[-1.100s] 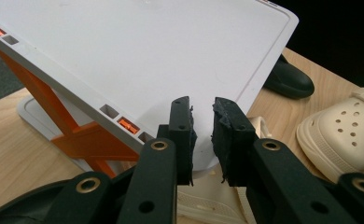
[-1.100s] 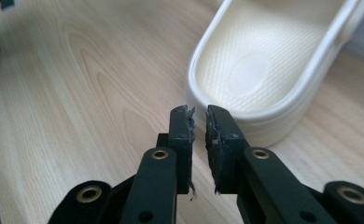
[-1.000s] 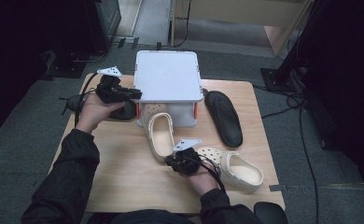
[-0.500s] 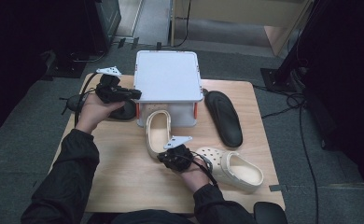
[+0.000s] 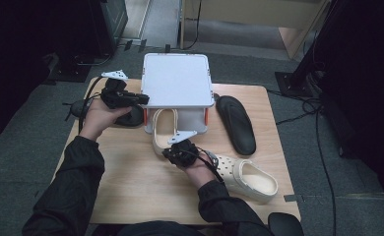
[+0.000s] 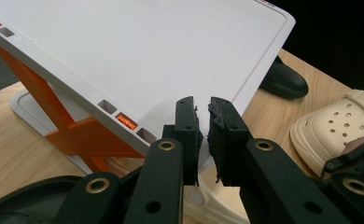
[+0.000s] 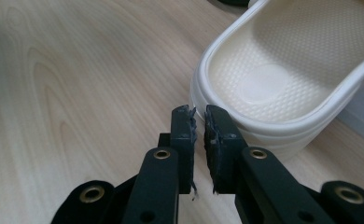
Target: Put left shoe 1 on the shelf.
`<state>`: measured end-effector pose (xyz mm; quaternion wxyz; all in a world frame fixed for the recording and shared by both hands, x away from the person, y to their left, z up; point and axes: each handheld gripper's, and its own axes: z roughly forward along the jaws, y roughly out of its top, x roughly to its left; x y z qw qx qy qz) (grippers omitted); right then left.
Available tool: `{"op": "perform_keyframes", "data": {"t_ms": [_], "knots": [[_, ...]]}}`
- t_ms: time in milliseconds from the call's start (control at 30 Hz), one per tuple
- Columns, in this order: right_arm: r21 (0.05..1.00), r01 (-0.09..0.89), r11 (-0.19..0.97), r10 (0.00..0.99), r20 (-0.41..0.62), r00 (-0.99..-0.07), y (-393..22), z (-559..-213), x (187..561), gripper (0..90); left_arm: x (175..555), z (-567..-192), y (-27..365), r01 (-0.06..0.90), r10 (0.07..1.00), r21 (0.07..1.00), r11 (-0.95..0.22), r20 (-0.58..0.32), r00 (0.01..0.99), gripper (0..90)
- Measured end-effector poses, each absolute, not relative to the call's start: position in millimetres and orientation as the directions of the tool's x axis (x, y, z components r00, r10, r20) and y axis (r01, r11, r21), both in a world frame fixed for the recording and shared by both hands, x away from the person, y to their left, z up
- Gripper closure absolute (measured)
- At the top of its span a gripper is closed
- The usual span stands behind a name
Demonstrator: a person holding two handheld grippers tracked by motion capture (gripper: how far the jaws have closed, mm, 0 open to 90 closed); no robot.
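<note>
Resting closed, right tongs [image 5: 176,151] touch cream clog [image 5: 163,129].

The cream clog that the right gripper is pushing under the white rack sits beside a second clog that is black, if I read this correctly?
Not quite: the second clog by the right gripper is cream too, as the high view shows; the rest stands.

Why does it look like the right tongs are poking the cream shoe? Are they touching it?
Cannot tell. In the right gripper view the right tongs, shut, sit at the heel rim of the cream shoe; their tips overlap the rim, so neither contact nor gap shows plainly.
</note>
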<state>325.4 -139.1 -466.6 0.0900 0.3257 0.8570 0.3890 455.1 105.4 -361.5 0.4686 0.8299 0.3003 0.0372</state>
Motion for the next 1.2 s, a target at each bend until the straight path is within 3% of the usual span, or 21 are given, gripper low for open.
{"op": "perform_keyframes", "data": {"t_ms": [733,1000,1200], "knots": [[0.736,0.461,0.496,0.593,0.101,-0.799,-117,-468,369,86.2,455,-362,105,0.467,0.536,0.800,-0.377,-0.223,0.815,82.2],[0.726,0.475,0.497,0.604,0.104,-0.790,-105,-466,369,84.4,455,-362,106,0.467,0.535,0.801,-0.374,-0.225,0.814,82.3],[0.705,0.510,0.493,0.635,0.109,-0.765,-119,-477,358,84.7,455,-362,106,0.465,0.534,0.802,-0.376,-0.223,0.816,82.4]]}}
